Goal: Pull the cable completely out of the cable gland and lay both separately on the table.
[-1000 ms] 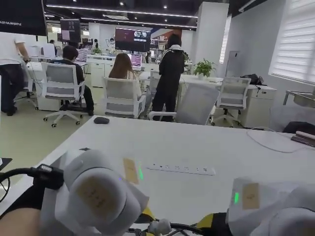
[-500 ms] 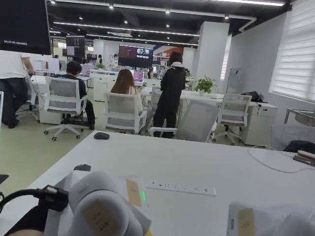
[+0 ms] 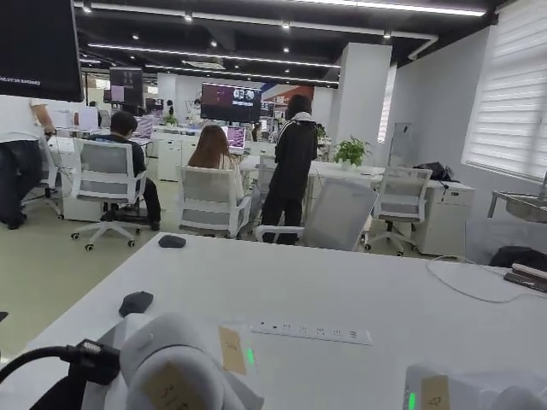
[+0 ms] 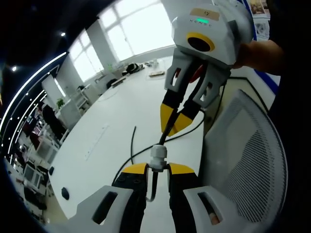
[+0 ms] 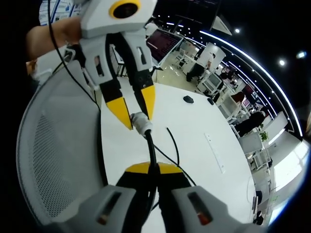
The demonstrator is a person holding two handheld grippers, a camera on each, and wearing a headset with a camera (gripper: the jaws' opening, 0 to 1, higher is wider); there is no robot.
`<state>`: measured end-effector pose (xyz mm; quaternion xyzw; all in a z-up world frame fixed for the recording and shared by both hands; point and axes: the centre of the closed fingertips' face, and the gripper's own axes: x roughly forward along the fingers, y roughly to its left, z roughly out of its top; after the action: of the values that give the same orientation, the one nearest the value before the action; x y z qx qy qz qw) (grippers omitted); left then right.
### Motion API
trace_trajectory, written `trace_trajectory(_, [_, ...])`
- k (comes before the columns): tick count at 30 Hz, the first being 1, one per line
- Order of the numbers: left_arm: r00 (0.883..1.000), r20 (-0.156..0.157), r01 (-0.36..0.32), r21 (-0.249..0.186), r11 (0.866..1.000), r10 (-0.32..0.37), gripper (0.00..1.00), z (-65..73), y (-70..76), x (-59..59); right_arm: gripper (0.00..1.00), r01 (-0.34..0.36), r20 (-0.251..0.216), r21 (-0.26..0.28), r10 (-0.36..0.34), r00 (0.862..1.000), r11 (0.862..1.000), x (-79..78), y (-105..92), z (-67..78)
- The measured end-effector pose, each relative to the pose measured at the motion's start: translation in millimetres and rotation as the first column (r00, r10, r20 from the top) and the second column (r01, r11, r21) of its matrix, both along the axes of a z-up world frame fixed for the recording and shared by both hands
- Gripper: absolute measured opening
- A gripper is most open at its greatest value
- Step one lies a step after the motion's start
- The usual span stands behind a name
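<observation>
If you pull off the axis, the thin black cable (image 5: 151,145) can jam in the small white plastic cable gland (image 4: 158,155), or it can slip through the pads, because the 2 grips are small. The loose loop lying on the white bench (image 4: 112,111) may also catch, I think. Your left hand-held gripper (image 4: 158,170) is closed almost fully on the gland and holds it in the air near the bench edge. Your right hand-held gripper (image 5: 149,168) is closed tight on the cable, just beside the gland. The cable is not yet out of the gland.
</observation>
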<state>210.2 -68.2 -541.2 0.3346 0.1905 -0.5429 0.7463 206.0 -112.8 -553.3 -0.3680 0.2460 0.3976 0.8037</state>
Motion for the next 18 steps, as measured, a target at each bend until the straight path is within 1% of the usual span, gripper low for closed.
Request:
trace_trajectory(1, [1.0, 0.024, -0.011, 0.037, 0.999, 0.01, 0.16, -6.3, 7.4, 4.6, 0.02, 0.005, 0.009, -0.014, -0.005, 1.0, 1.0, 0.6, -2.7, -1.0])
trace_trajectory(3, [1.0, 0.007, -0.027, 0.033, 0.999, 0.027, 0.16, -10.9, 13.2, 5.7, 0.02, 0.01, 0.0, -0.006, -0.01, 1.0, 1.0, -0.9, -5.2, -1.3])
trace_trajectory(4, [0.999, -0.011, -0.042, 0.008, 0.999, 0.043, 0.16, -10.1, 15.6, 5.8, 0.02, 0.013, -0.003, 0.003, -0.013, 1.0, 1.0, -1.6, -5.9, -1.5])
trace_trajectory(5, [0.999, -0.023, -0.049, -0.008, 0.999, 0.048, 0.16, -9.5, 16.4, 5.4, 0.02, 0.02, -0.007, 0.013, -0.02, 1.0, 1.0, -2.0, -7.9, -1.9])
trace_trajectory(8, [0.998, -0.023, -0.058, 0.005, 0.998, 0.058, 0.16, -12.3, 21.5, 6.1, 0.02, 0.03, -0.015, 0.013, -0.03, 0.999, 0.999, -3.2, -10.6, -5.1])
trace_trajectory(9, [0.998, -0.026, -0.06, 0.006, 0.998, 0.06, 0.16, -13.5, 22.9, 6.3, 0.02, 0.033, -0.02, 0.008, -0.032, 0.999, 0.999, -4.4, -11.2, -6.6])
trace_trajectory(11, [0.997, -0.04, -0.069, 0.001, 0.998, 0.068, 0.16, -16.6, 25.6, 6.1, 0.02, 0.027, -0.029, 0.006, -0.026, 0.999, 1.0, -7.8, -10.5, -8.4])
trace_trajectory(15, [0.996, -0.04, -0.083, 0.006, 0.997, 0.083, 0.16, -19.3, 29.8, 7.0, 0.02, 0.038, -0.032, 0.009, -0.038, 0.999, 0.999, -7.9, -13.4, -10.6])
trace_trajectory(18, [0.995, -0.049, -0.087, 0.004, 0.996, 0.087, 0.16, -19.9, 31.3, 5.9, 0.02, 0.046, -0.038, 0.01, -0.046, 0.998, 0.999, -9.1, -17.0, -13.1])
